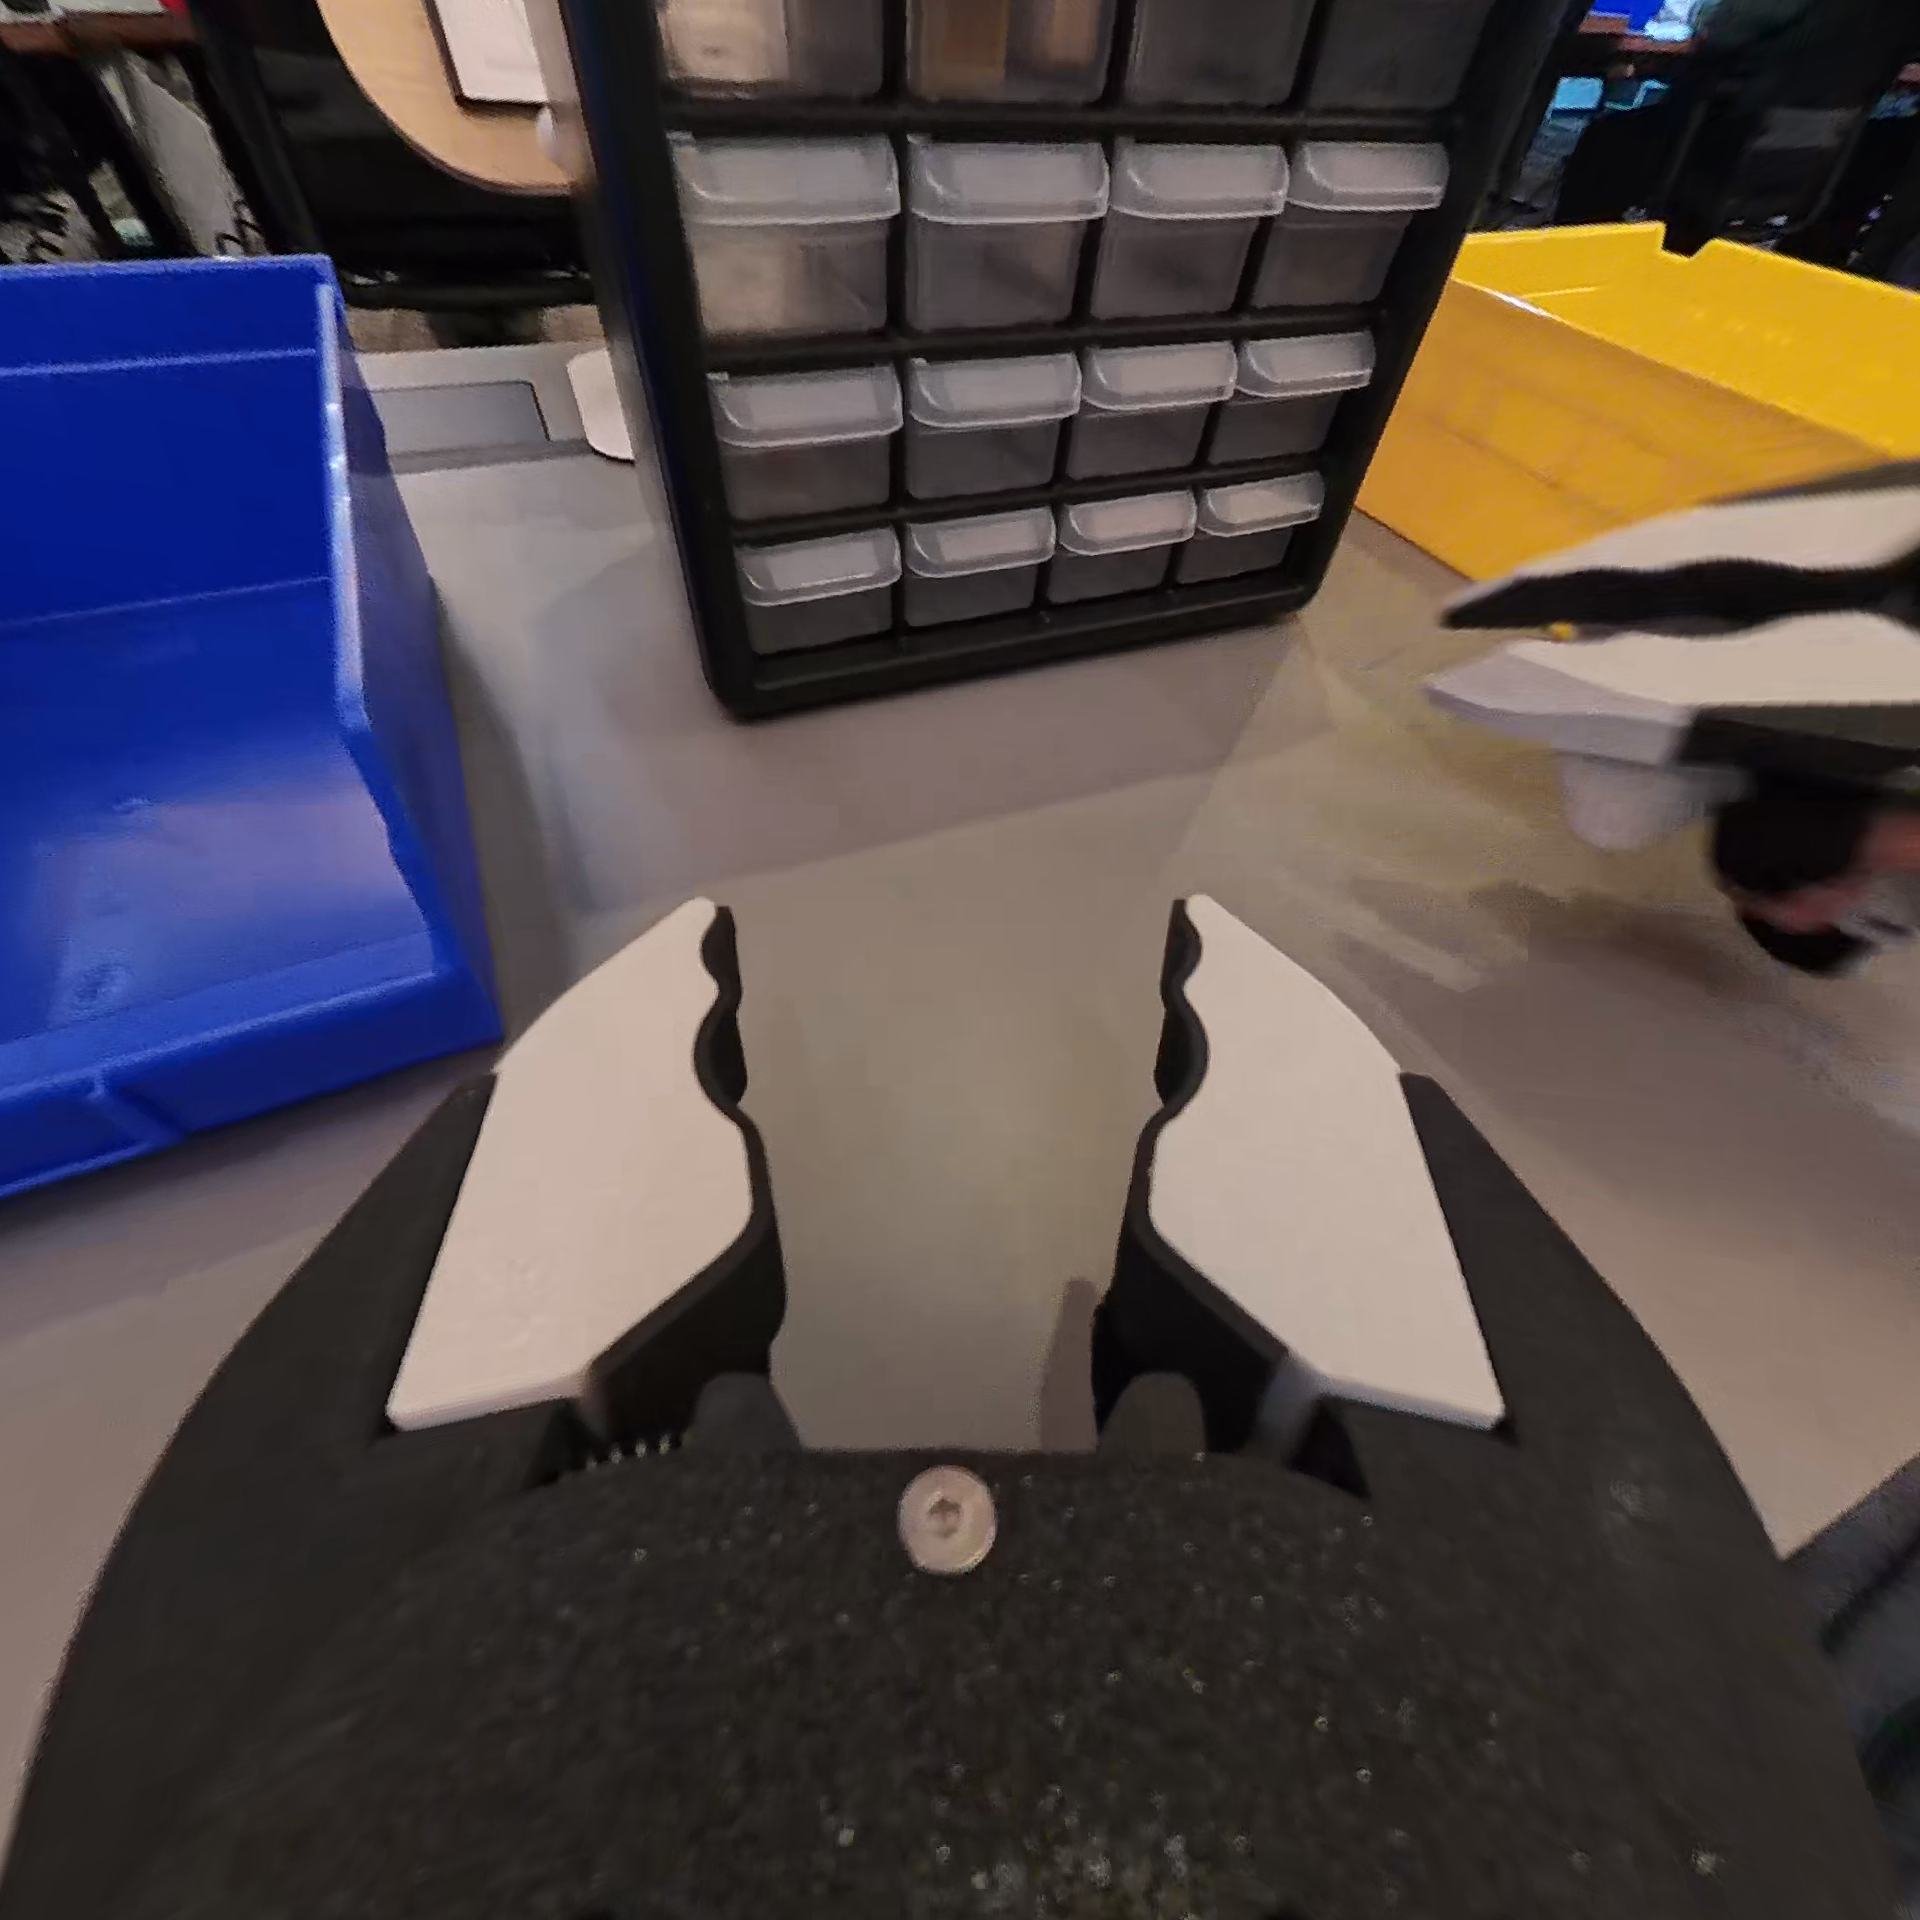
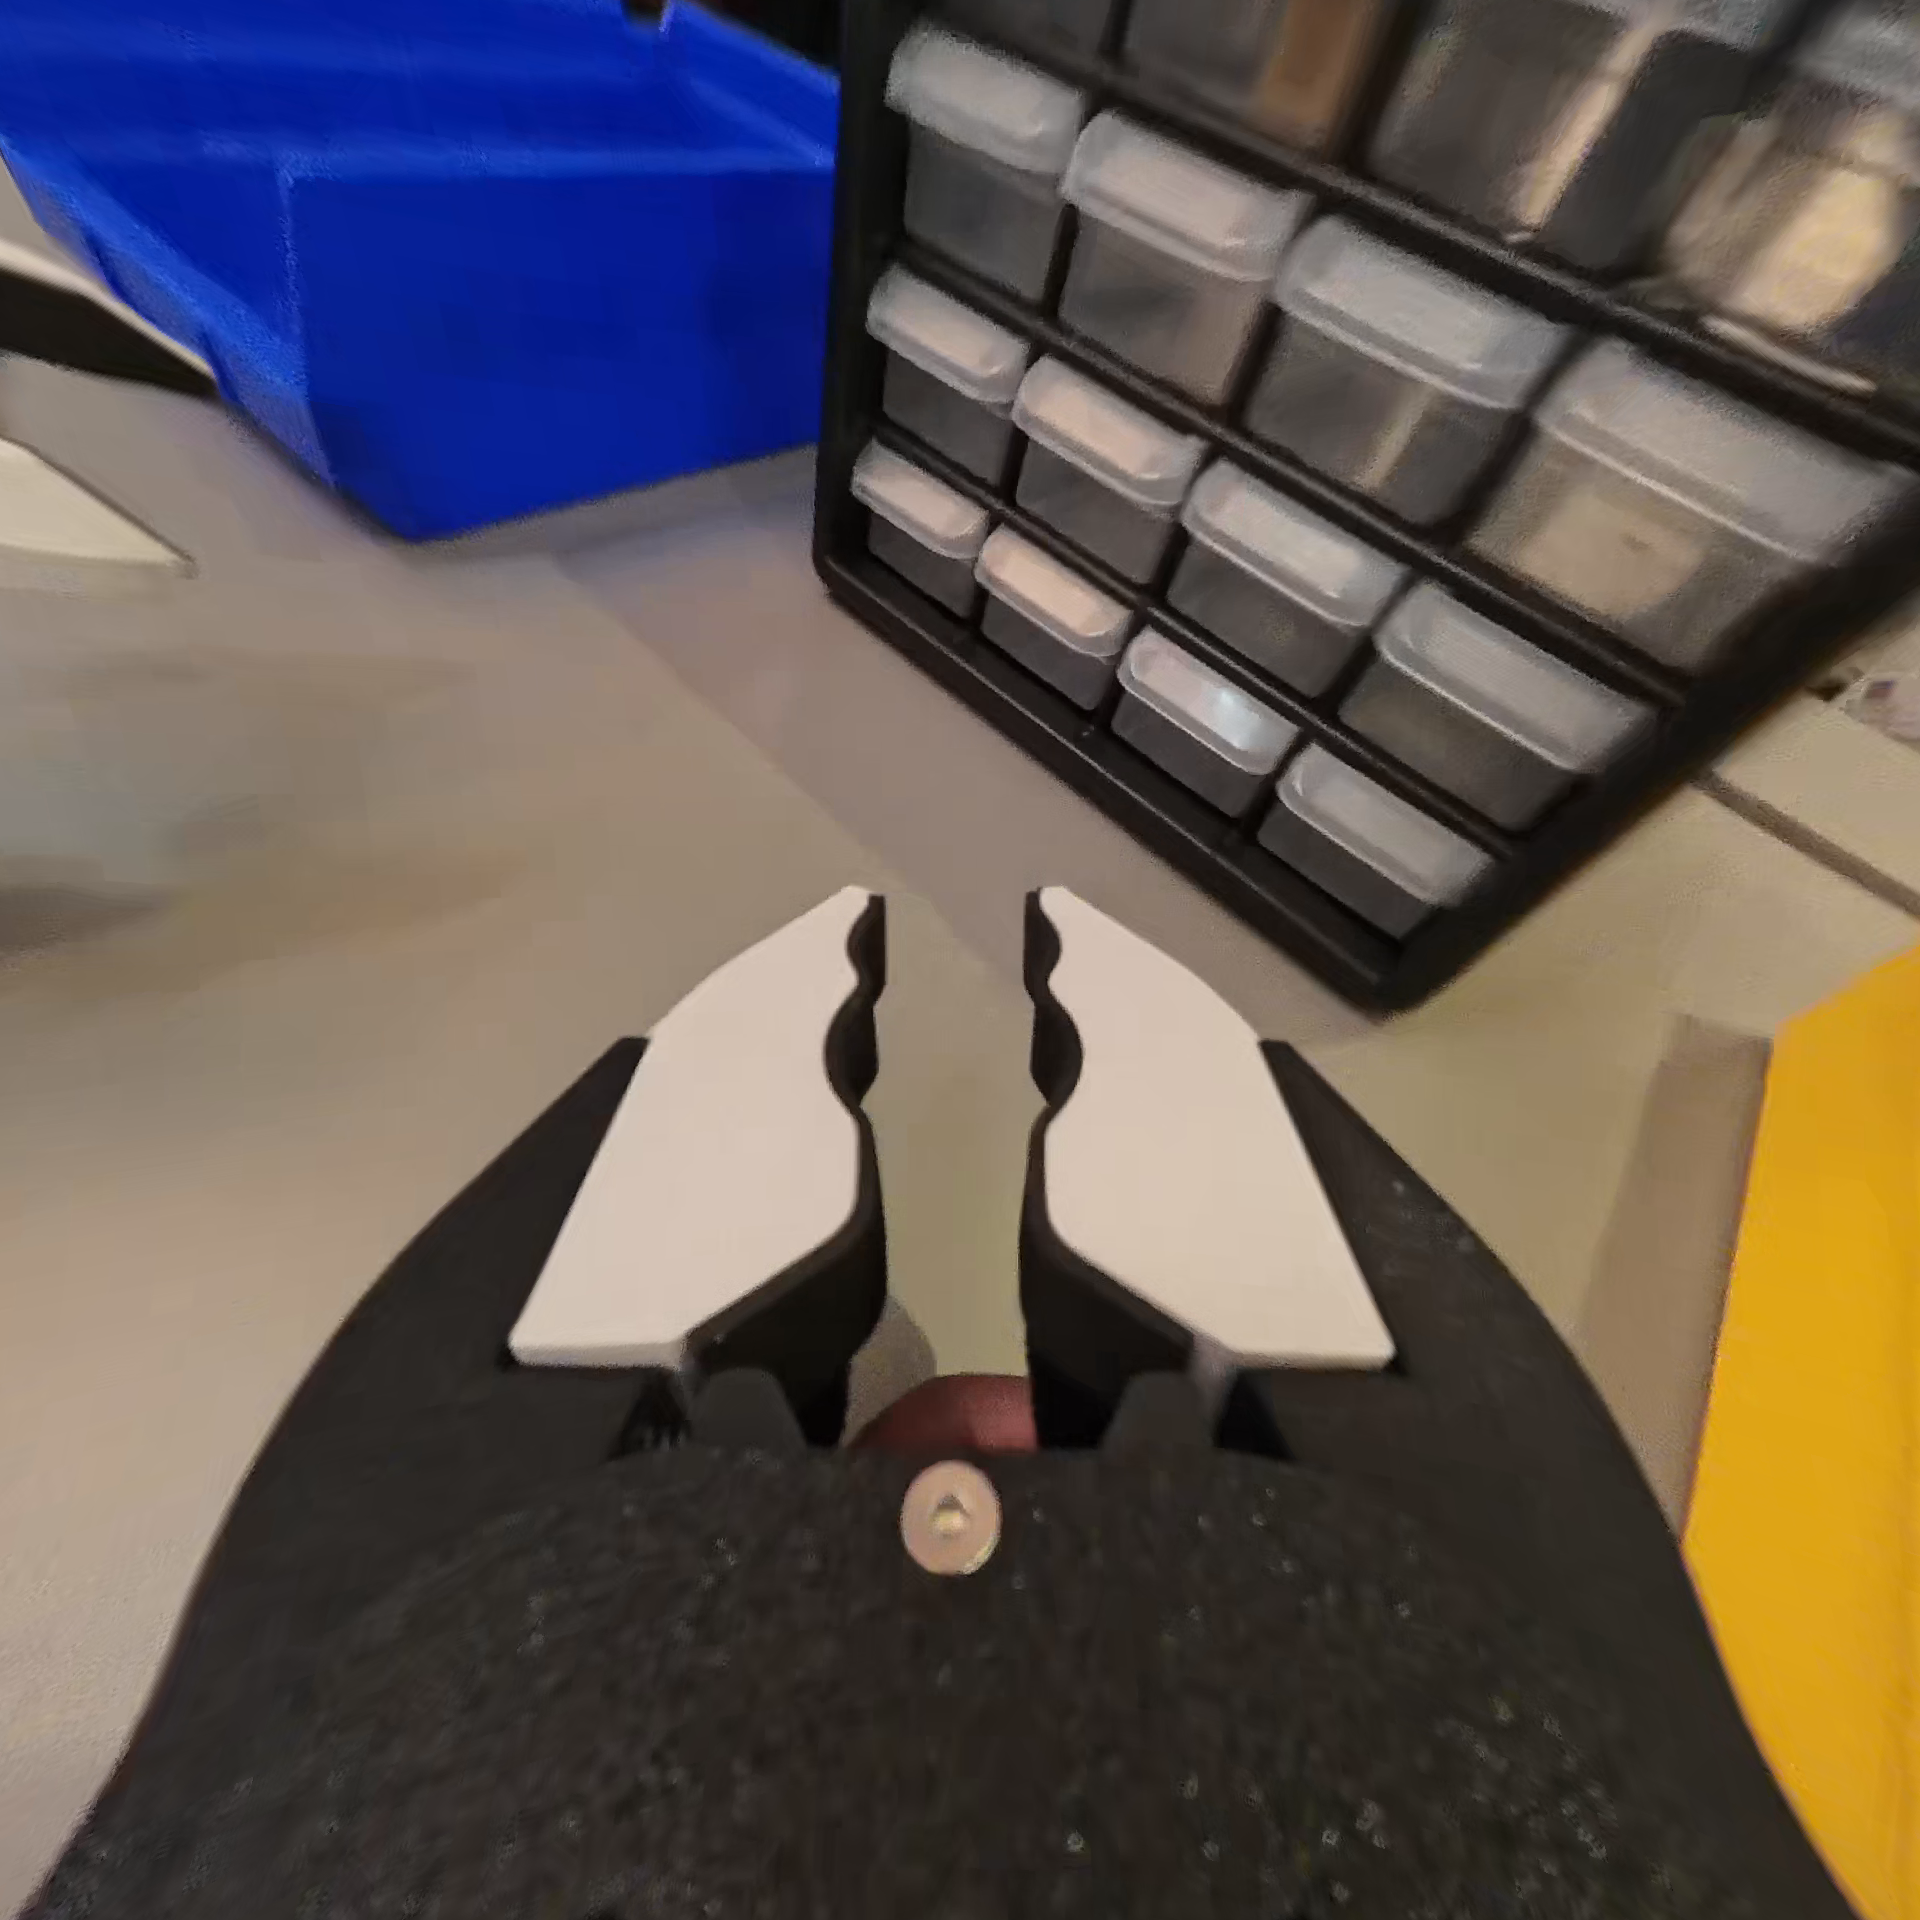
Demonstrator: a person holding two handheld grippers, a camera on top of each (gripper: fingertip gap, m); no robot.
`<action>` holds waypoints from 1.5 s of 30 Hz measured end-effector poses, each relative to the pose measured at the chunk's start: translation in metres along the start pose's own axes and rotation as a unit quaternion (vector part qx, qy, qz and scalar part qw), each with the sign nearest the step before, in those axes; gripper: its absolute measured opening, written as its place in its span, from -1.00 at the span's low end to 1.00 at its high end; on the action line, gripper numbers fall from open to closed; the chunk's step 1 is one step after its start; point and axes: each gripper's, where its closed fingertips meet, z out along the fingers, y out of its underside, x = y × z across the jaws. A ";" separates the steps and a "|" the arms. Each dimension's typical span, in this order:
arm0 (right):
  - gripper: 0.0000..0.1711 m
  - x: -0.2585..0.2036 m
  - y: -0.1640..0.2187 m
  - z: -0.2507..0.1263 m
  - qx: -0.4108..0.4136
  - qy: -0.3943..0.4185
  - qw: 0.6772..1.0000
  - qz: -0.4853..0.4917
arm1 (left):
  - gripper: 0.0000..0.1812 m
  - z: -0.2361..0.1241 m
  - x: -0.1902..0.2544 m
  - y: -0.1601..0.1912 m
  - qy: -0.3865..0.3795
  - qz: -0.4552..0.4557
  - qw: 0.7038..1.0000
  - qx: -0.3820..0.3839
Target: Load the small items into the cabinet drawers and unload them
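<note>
Grey tabletop (image 1: 935, 831), smooth and glossy, in a dim room with dark furniture behind. Black cabinet (image 1: 665, 416) of clear drawers (image 1: 800, 436) upright at the far middle, all drawers shut. Blue bin (image 1: 208, 675) on its left, yellow bin (image 1: 1610, 416) on its right. Left hand-held gripper (image 1: 951, 914) over bare tabletop, wide open, empty. Right hand-held gripper (image 2: 954, 904) near the cabinet's lower corner, narrowly parted, nothing between. Only in the left wrist view: round wooden board (image 1: 468, 125) behind. Small items not visible.

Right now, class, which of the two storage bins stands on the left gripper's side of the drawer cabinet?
The blue bin, left of the drawer cabinet; the yellow bin sits on its right.
</note>
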 end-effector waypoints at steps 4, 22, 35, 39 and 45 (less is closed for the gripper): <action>-0.57 0.009 -0.009 -0.051 0.088 0.042 0.993 0.066 | -0.02 0.001 0.003 -0.008 0.008 -0.003 1.000 0.026; -0.41 0.034 0.008 -0.067 0.116 0.056 0.980 0.150 | -0.11 0.009 -0.004 0.002 -0.009 -0.017 1.000 -0.008; -0.42 0.030 0.007 -0.065 0.116 0.049 0.983 0.135 | -0.35 0.026 0.024 0.015 0.027 0.131 0.989 -0.055; -0.42 0.024 0.006 -0.063 0.110 0.041 0.986 0.115 | -0.31 0.052 0.019 -0.016 -0.078 0.344 0.934 -0.047; -0.43 0.019 0.006 -0.061 0.105 0.037 0.989 0.098 | -0.41 0.104 0.012 -0.098 -0.228 0.652 0.723 -0.023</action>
